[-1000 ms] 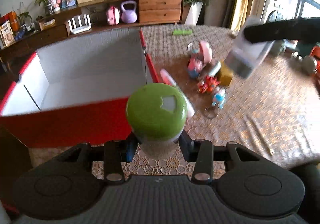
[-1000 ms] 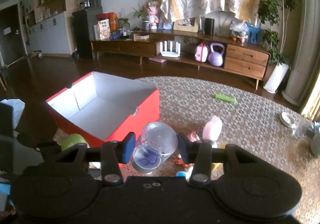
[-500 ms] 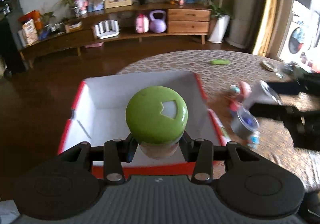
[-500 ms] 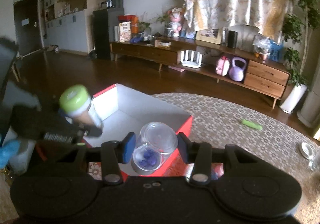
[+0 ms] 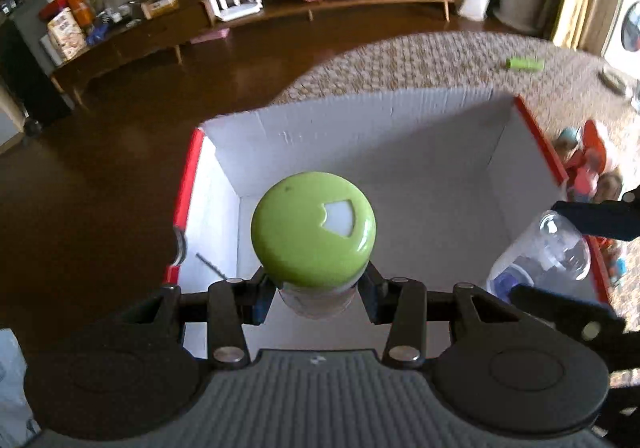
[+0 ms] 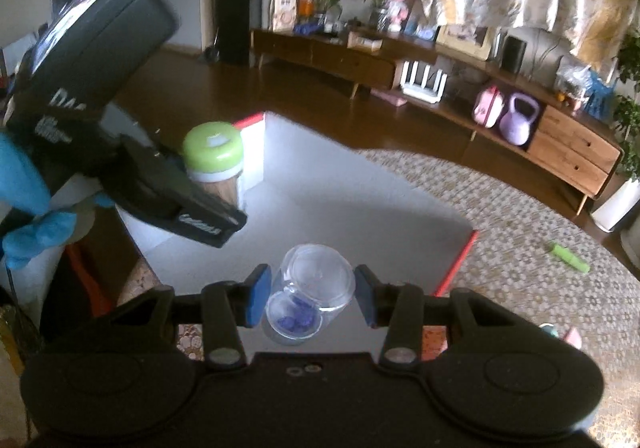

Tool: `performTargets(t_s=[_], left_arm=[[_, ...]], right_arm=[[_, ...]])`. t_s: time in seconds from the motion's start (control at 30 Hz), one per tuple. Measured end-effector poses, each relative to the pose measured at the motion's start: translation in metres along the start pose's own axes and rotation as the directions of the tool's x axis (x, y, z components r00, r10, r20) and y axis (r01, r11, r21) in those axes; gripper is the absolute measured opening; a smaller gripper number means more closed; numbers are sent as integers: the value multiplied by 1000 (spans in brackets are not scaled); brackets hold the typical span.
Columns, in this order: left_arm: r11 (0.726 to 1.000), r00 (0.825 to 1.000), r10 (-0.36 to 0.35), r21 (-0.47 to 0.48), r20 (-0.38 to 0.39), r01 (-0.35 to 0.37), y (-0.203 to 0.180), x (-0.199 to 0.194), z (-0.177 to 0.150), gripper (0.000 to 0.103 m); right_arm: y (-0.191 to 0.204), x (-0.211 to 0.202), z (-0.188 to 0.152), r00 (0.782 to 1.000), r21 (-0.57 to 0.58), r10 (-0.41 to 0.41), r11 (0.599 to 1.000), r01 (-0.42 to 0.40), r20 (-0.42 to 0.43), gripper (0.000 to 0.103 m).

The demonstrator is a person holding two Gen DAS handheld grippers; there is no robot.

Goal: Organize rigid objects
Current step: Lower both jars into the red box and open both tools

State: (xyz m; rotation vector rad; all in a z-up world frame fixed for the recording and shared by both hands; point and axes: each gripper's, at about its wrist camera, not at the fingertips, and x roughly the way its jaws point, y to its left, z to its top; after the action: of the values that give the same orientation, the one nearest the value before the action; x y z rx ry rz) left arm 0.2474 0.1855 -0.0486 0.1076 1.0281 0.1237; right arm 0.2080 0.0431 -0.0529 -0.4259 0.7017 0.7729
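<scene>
Left gripper (image 5: 316, 298) is clamped on a green-lidded jar (image 5: 313, 234), pads pinching the body just under the lid, jar upright over the open red box (image 5: 186, 183). Right gripper (image 6: 310, 296) is clamped on a clear plastic jar (image 6: 310, 294) with blue bits inside, pads on its side walls, jar lying tipped with its lid facing the camera. Both jars hang above the white box floor, not yet set down.

Handling, as a guess: both jars rigid and light. The clear one is smooth plastic, probably slippery and a bit squashable, so the side-wall pinch near the middle looks right. The green-lidded one looks sturdier; gripping below the lid rim gives a lip that should stop it sliding out. Contents of the green jar can't be made out.

Room: box interior looks bare and wide, plenty of floor for both. Walls are tall cardboard with red rims; the near-left corner sits close to the left jar, the right rim close to the clear jar. The two grippers are near each other over the box, so collision is the main risk. Toys (image 5: 588, 167) lie on the patterned tablecloth (image 6: 520, 248) beside the box, clear of the path.
</scene>
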Motion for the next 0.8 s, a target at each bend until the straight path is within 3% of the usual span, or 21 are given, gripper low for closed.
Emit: performTargets(t_s=[0.2, 0.4, 0.63, 0.8], left_arm=[[991, 996, 22, 136, -83, -11, -13, 35, 2, 43], [992, 991, 13, 128, -135, 5, -12, 54, 2, 43], [994, 990, 23, 110, -140, -8, -10, 58, 6, 43], [996, 992, 16, 90, -127, -4, -8, 52, 2, 43]], right_arm=[[12, 34, 0, 997, -31, -17, 999, 15, -72, 45], [12, 46, -1, 995, -5, -11, 1000, 11, -99, 45], [2, 48, -1, 994, 38, 0, 999, 5, -111, 46], [-6, 37, -6, 996, 78, 11, 997, -4, -84, 57]])
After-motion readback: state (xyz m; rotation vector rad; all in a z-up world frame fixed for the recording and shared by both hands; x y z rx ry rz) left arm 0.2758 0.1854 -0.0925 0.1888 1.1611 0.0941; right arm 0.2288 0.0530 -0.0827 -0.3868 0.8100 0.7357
